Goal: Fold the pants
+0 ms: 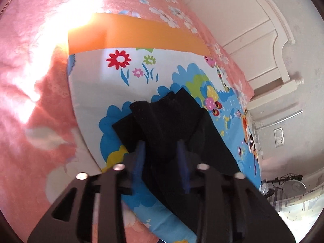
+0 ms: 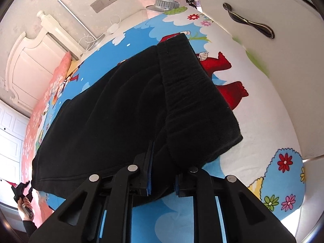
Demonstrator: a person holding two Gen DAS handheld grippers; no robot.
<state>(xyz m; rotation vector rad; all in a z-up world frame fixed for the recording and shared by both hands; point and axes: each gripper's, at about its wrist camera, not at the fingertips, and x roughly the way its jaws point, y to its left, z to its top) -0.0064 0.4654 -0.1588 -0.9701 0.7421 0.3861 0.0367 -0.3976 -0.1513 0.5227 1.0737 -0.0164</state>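
Observation:
Black pants (image 2: pixel 125 109) lie on a cartoon-print mat (image 2: pixel 263 105) on the bed. In the right wrist view the ribbed waistband (image 2: pixel 194 93) is folded over on the right side. My right gripper (image 2: pixel 162 172) is shut on the near edge of the pants, with cloth bunched between the blue pads. In the left wrist view the pants' leg end (image 1: pixel 162 125) is bunched and lifted off the mat (image 1: pixel 113 85), and my left gripper (image 1: pixel 162 151) is shut on that black cloth. The other gripper (image 2: pixel 20 190) shows small at the far left of the right wrist view.
A pink floral blanket (image 1: pixel 30 121) covers the bed around the mat. A white headboard (image 1: pixel 253 30) stands past the bed. A white cabinet door with a dark handle (image 2: pixel 249 22) is at the right. A fan (image 1: pixel 293 188) and a lamp (image 2: pixel 168 2) stand beside the bed.

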